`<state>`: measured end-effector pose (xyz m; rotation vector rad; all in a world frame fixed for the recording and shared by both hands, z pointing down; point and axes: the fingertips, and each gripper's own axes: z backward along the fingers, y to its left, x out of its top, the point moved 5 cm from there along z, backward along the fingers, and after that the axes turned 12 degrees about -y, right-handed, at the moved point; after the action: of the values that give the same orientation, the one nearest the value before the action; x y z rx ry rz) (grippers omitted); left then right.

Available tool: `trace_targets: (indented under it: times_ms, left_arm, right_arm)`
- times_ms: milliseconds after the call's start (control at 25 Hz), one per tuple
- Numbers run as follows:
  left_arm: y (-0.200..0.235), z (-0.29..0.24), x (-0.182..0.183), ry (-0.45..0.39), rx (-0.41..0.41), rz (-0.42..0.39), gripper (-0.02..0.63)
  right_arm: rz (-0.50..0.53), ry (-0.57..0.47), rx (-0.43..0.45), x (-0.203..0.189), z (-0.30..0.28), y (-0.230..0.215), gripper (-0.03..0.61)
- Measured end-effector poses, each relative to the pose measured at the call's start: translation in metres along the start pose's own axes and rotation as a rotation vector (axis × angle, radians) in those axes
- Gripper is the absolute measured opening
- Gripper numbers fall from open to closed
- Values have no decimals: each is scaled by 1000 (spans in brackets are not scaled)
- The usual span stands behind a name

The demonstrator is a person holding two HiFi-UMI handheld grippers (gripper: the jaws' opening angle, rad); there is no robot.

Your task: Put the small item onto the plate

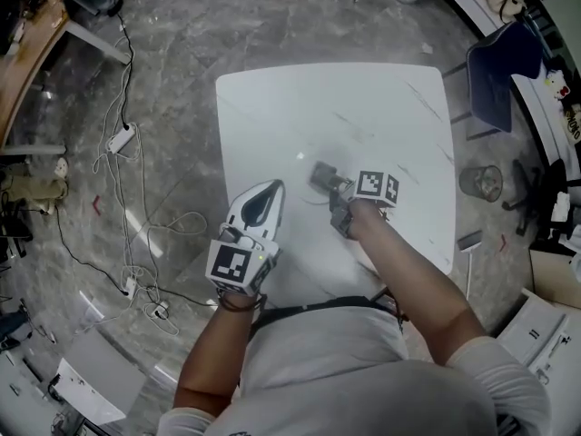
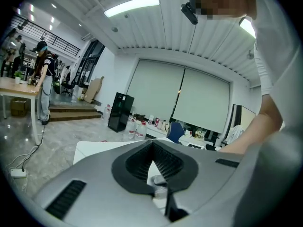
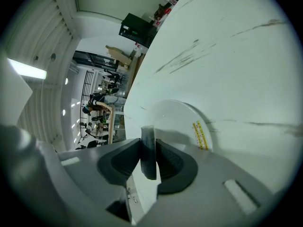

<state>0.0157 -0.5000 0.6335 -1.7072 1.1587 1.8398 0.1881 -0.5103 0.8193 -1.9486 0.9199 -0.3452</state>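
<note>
The small item (image 3: 147,141) is a dark grey block, and my right gripper (image 3: 147,162) is shut on it with a pad pressed on each side. Just beyond it a round pale plate (image 3: 184,119) with a yellow label lies on the white table (image 3: 227,56). In the head view the item (image 1: 322,174) sticks out from the right gripper (image 1: 338,193) over the table's middle, and the plate is hard to make out there. My left gripper (image 1: 270,189) hovers near the table's front left. Its jaws (image 2: 152,143) meet at the tips with nothing between them.
The table's front edge (image 1: 309,302) is close to the person's body. Cables and a power strip (image 1: 120,138) lie on the floor to the left. A blue chair (image 1: 495,71) and a wire bin (image 1: 479,182) stand to the right of the table.
</note>
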Motion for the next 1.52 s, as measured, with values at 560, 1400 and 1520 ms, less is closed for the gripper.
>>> trace_targets:
  times_ms: [560,1400,1520]
  left_arm:
    - [9,13,4,-2,16,21,6]
    - [1,67,41,-9,-12,-1,6]
    - [-3,77,50,-19,-50,-13,6]
  right_arm:
    - [351,88,-139,-5,-7,4,192]
    - [990,41,-244,-5,16,43,267]
    - [1028,-37,-194,-13,31,79,262]
